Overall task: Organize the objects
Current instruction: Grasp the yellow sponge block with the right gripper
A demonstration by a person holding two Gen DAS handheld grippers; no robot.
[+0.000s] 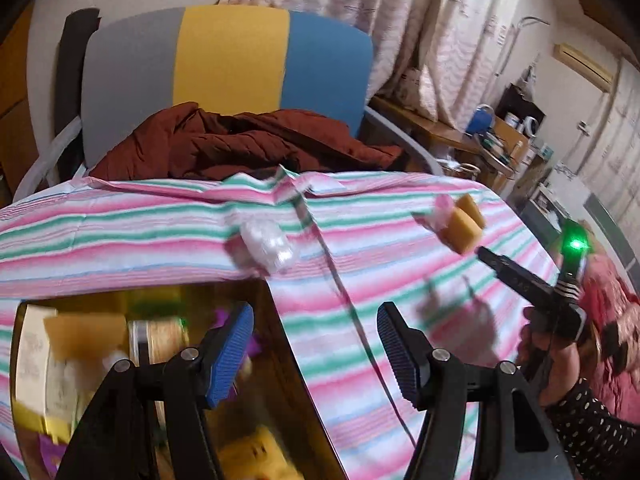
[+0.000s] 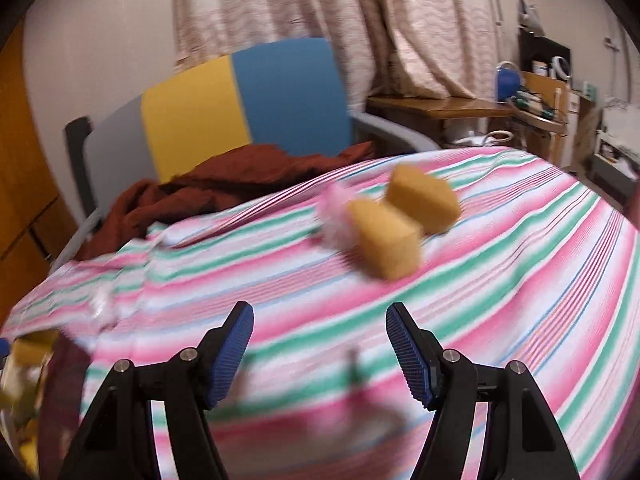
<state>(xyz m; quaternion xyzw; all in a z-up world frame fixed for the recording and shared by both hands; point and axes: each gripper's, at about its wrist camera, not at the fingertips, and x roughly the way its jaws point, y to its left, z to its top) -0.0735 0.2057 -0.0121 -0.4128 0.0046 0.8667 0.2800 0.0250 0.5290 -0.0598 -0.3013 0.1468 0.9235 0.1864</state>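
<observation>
With both the right gripper [image 2: 319,354] and left gripper [image 1: 315,354] gaping empty, you are approaching the sponge blocks [image 2: 384,236] at 12 o'clock, seemingly for the box [image 1: 280,360].

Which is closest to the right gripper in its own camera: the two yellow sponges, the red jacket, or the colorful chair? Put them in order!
1. Yellow sponges: on the striped cloth, just ahead of the open right gripper, slightly right.
2. Red jacket: past the cloth's far edge, to the left.
3. Chair: its back stands behind the jacket, farthest away.
</observation>
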